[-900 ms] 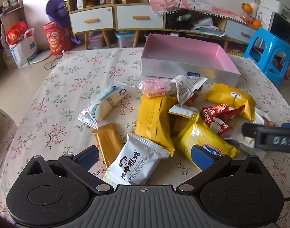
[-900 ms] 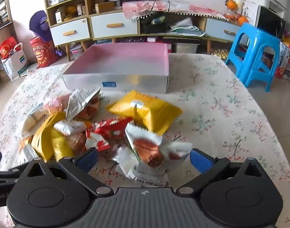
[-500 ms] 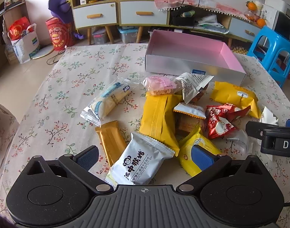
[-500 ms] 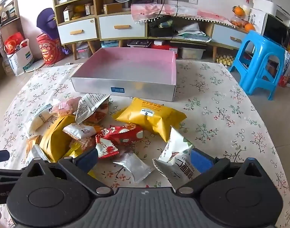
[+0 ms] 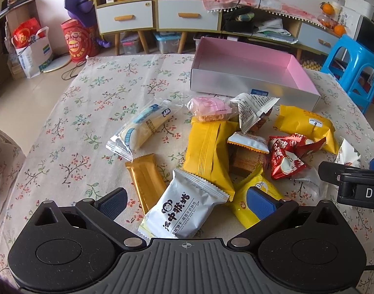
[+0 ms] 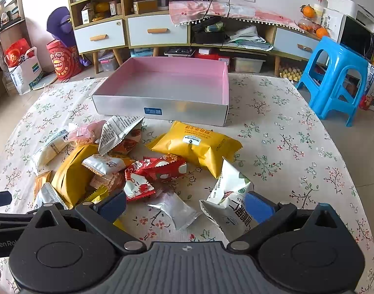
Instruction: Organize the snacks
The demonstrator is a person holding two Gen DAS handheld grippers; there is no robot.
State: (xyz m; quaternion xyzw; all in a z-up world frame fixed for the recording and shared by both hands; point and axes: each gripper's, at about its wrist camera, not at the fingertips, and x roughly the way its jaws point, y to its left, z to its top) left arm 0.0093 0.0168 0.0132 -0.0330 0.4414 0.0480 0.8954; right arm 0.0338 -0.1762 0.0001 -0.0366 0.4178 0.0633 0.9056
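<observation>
Left claw [image 5: 187, 202] spread wide, nothing pinched; grey-white packet [image 5: 180, 212] lies between its fingers, long axis running away and to the right, likely the first pick. Right claw [image 6: 185, 207] equally spread and empty, straddling a small silver packet [image 6: 176, 210]. Beyond, snacks heaped mid-table [image 5: 89, 103], unsorted. Farthest, pink-lined box [image 6: 160, 107] sits empty, open side up, long side toward the heap, probably to receive them.

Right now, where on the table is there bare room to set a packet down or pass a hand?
The box is empty. Bare cloth lies right of the yellow pack, toward the stool, and left of the banana-cake packet, out to the table edge. The snack pile in front of the box is crowded, its packets overlapping.
</observation>
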